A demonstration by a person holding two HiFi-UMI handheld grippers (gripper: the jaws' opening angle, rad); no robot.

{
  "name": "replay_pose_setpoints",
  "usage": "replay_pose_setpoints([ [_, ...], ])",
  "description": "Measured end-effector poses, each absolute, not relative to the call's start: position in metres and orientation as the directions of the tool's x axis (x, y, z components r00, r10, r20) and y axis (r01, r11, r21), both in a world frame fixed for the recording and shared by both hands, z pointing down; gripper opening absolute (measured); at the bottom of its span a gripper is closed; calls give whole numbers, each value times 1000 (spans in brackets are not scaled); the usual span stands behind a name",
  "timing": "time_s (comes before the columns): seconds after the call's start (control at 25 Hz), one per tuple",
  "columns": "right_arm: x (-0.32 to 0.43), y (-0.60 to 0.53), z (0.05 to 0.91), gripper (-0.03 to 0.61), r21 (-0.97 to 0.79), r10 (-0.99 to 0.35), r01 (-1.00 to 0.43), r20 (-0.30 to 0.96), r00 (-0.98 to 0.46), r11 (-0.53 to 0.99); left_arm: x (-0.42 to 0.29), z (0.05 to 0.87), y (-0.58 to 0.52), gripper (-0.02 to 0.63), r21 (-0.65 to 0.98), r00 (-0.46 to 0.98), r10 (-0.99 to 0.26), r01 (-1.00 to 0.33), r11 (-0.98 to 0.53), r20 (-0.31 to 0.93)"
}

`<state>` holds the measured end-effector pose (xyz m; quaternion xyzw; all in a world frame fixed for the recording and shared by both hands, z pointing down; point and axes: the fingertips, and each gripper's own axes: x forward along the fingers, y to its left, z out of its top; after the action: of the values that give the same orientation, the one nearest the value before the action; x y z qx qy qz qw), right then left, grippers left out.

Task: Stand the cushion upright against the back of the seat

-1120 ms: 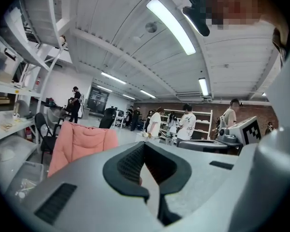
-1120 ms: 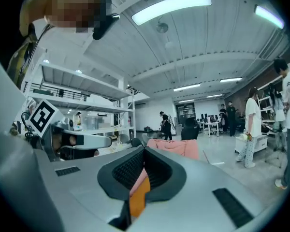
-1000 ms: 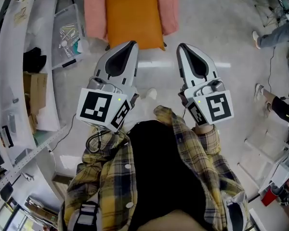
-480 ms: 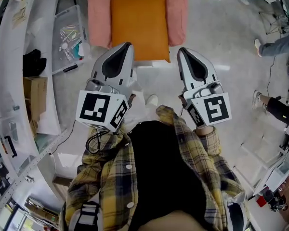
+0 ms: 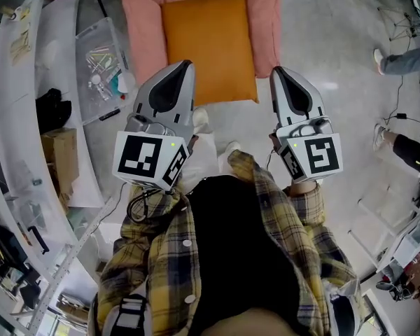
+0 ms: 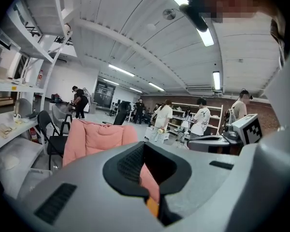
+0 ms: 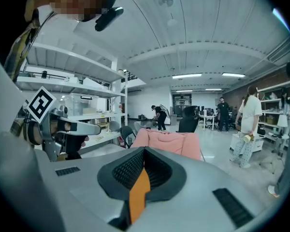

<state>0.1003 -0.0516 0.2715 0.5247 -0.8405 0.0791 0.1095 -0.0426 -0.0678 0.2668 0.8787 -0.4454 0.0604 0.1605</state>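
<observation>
**A:** Head view, top centre. Where's the cushion?

**B:** Orange cushion point(image 5: 208, 44) lies flat on the seat of the pink armchair point(image 5: 143, 26), far edge toward the backrest. Not upright. Chair arms flank it L & R.

**A:** Left gripper?

**B:** Left gripper point(image 5: 184, 68) has its jaws clenched together w/ nothing gripped. In the head view its tip overlaps the cushion's near-left corner. Its own view shows the armchair ahead & apart, so no contact. A sliver of orange shows thru the jaw notch.

**A:** Right?

**B:** Right gripper point(image 5: 278, 72) is the same: jaws closed tight & holding nothing. The tip sits just beside the cushion's near-right corner in the head view. Its own view has the chair ahead, w/ an orange strip in the notch.

**A:** Rest of the fig.?

**B:** Marker cubes point(image 5: 150, 159) sit at the rear of each gripper, above a plaid shirt point(image 5: 154, 257). White shelving point(image 5: 28, 117) curves down the L side, w/ a clear bin point(image 5: 98, 54) & a cardboard box point(image 5: 59, 152) beside it. Bystanders point(image 6: 162, 117) stand far off across the room.
</observation>
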Motion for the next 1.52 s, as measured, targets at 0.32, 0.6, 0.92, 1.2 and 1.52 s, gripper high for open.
replay_pose_setpoints([
  [0.32, 102, -75, 321, 18, 39, -850, -907, 368, -377, 419, -43, 308, -93, 3, 223, 617, -716, -787, -576, 327],
  [0.6, 120, -56, 371, 18, 40, -807, -902, 467, -363, 429, -32, 346, -81, 3, 242, 611, -684, -789, -564, 399],
  [0.92, 146, -64, 428, 18, 33, -752, -891, 551, -361, 452, -23, 385, -79, 3, 225, 565, -674, -819, -528, 476],
  [1.2, 153, -67, 490, 20, -8, -690, -888, 626, -364, 461, -39, 446, -76, 5, 219, 513, -634, -846, -486, 579],
  [1.52, 163, -61, 545, 21, -33, -648, -899, 682, -340, 437, -47, 512, -70, 6, 225, 489, -569, -853, -471, 661],
])
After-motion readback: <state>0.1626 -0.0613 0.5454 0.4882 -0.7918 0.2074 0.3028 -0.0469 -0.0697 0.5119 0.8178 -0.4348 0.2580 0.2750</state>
